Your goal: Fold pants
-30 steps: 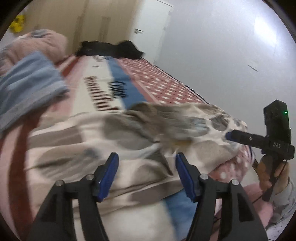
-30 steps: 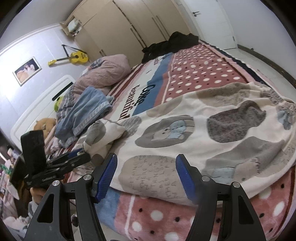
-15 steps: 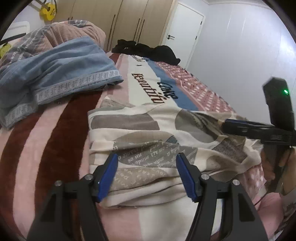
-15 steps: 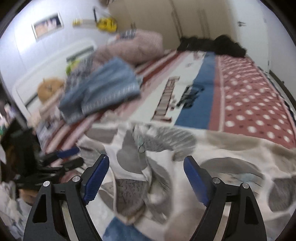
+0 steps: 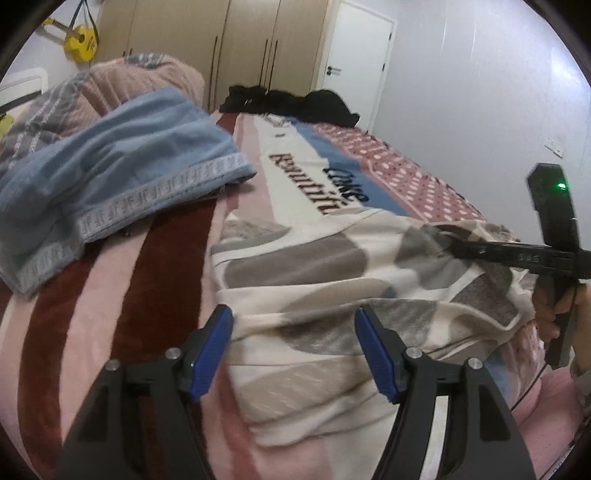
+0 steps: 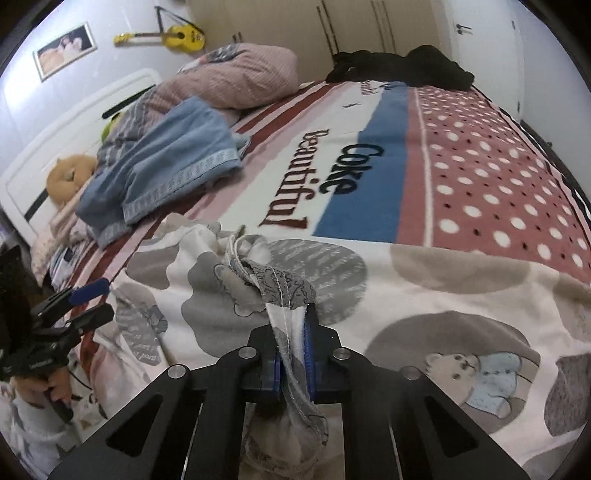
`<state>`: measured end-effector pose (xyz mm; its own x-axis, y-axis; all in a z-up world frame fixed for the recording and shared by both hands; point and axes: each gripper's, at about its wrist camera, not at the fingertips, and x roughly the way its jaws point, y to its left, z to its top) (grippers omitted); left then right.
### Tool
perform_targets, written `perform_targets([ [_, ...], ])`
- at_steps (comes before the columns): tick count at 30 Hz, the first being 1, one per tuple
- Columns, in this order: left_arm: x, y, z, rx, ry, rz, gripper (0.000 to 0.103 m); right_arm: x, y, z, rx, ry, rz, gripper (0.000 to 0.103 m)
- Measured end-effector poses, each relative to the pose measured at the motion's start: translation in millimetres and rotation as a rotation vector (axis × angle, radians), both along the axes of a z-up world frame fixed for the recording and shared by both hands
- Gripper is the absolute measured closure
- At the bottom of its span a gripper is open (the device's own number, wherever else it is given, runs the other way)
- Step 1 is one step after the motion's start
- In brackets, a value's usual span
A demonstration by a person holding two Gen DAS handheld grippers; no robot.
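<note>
Cream pants [image 5: 332,273] printed with grey bears lie spread across the near edge of the bed [image 5: 177,258]. My left gripper [image 5: 293,321] hovers over their left end, its jaws opening, with cloth below and between the blue pads but not pinched. My right gripper [image 6: 293,332] is shut on a bunched fold of the pants [image 6: 424,295], which rises between its pads. In the left wrist view the right gripper [image 5: 454,251] reaches into the cloth from the right. The left gripper [image 6: 99,300] shows at the left edge of the right wrist view, held by a hand.
A folded blue denim garment [image 6: 177,155] lies on the bed to the left, against a pink quilt [image 6: 240,77]. Black clothes [image 6: 399,66] are piled at the far end. Behind stand wardrobes [image 5: 240,48], a door and a yellow guitar [image 6: 177,35].
The right gripper has gone from wide open to shut on a fold of the pants. The left gripper has moved over the pants' left end and stays open.
</note>
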<state>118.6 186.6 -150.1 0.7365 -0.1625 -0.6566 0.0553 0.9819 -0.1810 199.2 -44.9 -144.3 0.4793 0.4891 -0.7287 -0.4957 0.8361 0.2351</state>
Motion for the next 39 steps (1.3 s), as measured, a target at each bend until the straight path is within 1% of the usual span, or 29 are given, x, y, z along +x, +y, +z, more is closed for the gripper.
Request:
perform_targets([
  [2, 1.2, 5.4, -2.6, -0.052, -0.005, -0.035, 0.038, -1.0, -6.9, 1.9, 0.009, -0.004, -0.03, 0.099],
  [3, 1.4, 7.1, -3.6, -0.066, -0.006, -0.043, 0.038, -0.9, -10.2, 2.6, 0.015, -0.001, -0.045, 0.1],
  [5, 1.2, 8.8, -6.3, -0.072, 0.009, -0.045, 0.047, 1.8, -19.3, 3.0, -0.002, 0.002, -0.097, 0.1],
  [6, 0.2, 8.6, -7.8, -0.066, 0.015, -0.048, 0.063, 3.0, -23.7, 2.8, -0.012, -0.001, -0.121, 0.1],
  [7, -1.4, 8.1, -9.4, -0.049, 0.024, -0.048, 0.077, 6.1, -30.8, 1.0, -0.01, 0.014, -0.143, 0.1],
  [8, -2.7, 7.0, -10.7, -0.028, 0.033, -0.049, 0.08, 8.6, -35.3, 0.2, 0.003, 0.033, -0.15, 0.097],
  [10, -7.3, 6.1, -11.2, 0.004, 0.04, -0.051, 0.092, 8.8, -41.7, 1.9, 0.056, 0.062, -0.131, 0.096],
  [11, -9.1, 6.3, -10.6, 0.008, 0.039, -0.05, 0.093, 8.1, -41.8, 4.4, 0.066, 0.061, -0.122, 0.093],
  [12, -13.9, 6.6, -8.1, 0.011, 0.032, -0.048, 0.096, 6.8, -41.3, 7.7, 0.068, 0.052, -0.119, 0.078],
  [13, -16.8, 6.5, -6.8, 0.016, 0.03, -0.053, 0.099, 3.9, -40.6, 14.0, 0.074, 0.025, -0.121, 0.069],
  [14, -21.9, 4.7, -4.5, 0.036, 0.026, -0.063, 0.099, 1.7, -38.8, 17.6, 0.078, 0.008, -0.119, 0.059],
  [16, -30.7, 1.5, -2.1, 0.077, 0.024, -0.076, 0.102, -2.0, -33.1, 24.2, 0.093, -0.011, -0.093, 0.057],
  [18, -37.7, 1.3, -2.8, 0.059, 0.04, -0.102, 0.103, -5.5, -24.3, 27.0, 0.112, -0.003, -0.048, 0.057],
  [19, -40.4, 0.7, -3.4, 0.051, 0.042, -0.113, 0.103, -8.7, -16.4, 27.8, 0.13, 0.007, -0.005, 0.057],
  [21, -48.6, -2.3, -6.3, 0.066, 0.05, -0.124, 0.103, -15.3, -1.3, 28.9, 0.148, 0.02, 0.085, 0.055],
  [23, -51.6, -2.2, -6.9, 0.094, 0.047, -0.105, 0.103, -22.1, 14.6, 29.1, 0.13, 0.016, 0.142, 0.054],
  [25, -51.6, 1.1, -2.4, 0.126, 0.011, -0.071, 0.102, -28.7, 31.6, 30.0, 0.084, -0.012, 0.181, 0.053],
  [26, -49.5, 3.0, -0.5, 0.133, 0.009, -0.068, 0.1, -31.7, 37.2, 29.8, 0.072, -0.021, 0.207, 0.052],
  [27, -45.8, 4.3, 0.4, 0.133, 0.012, -0.075, 0.092, -34.3, 41.9, 29.0, 0.062, -0.025, 0.232, 0.049],
  [28, -41.9, 5.4, 1.6, 0.132, 0.01, -0.089, 0.076, -37.2, 47.2, 27.6, 0.054, -0.022, 0.26, 0.048],
  [30, -34.2, 5.1, 1.7, 0.15, 0.001, -0.118, 0.058, -42.5, 57.4, 23.8, 0.046, -0.011, 0.311, 0.048],
  [33, -13.1, 3.6, -3.7, 0.202, 0.027, -0.161, 0.058, -44.7, 62.4, 18.6, 0.029, -0.009, 0.317, 0.048],
  [36, 1.4, 3.5, -5.3, 0.216, 0.042, -0.202, 0.058, -39.6, 59.9, 11.5, 0.038, 0.024, 0.304, 0.048],
  [38, 5.6, -0.7, -4.1, 0.231, 0.041, -0.22, 0.068, -34.7, 57.2, 9.3, 0.033, 0.032, 0.291, 0.048],
  [39, 5.7, -4.2, -2.8, 0.239, 0.037, -0.233, 0.082, -32.3, 55.7, 8.9, 0.033, 0.035, 0.285, 0.048],
])
